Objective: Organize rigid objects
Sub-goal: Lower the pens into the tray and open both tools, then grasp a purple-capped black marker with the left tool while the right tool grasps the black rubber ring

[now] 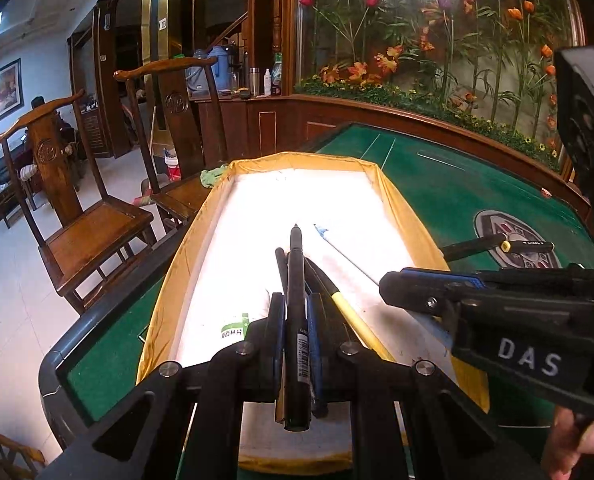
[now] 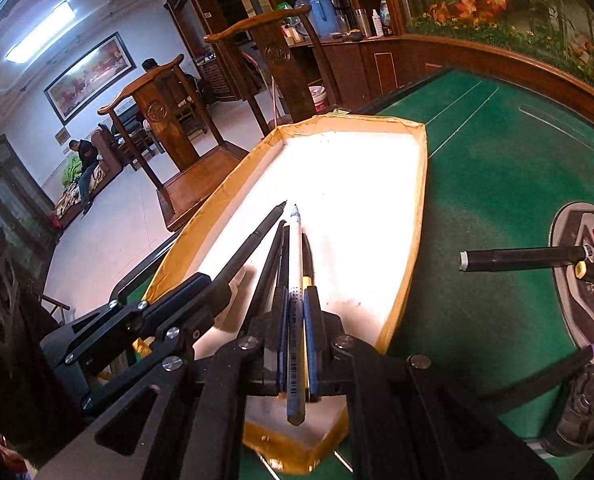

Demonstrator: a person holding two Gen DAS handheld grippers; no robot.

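- Green felt table (image 1: 449,196), dark raised rim, white lines on the felt toward the far end.
- Round control panel (image 2: 585,280) with buttons set into the felt at centre.
- Shallow tray (image 1: 393,204) with yellow-taped walls and white floor sits flat on the felt, left of the panel.
- Black marker (image 2: 521,258) with a yellow band lies on the felt, one end over the panel's edge, well apart from the tray.
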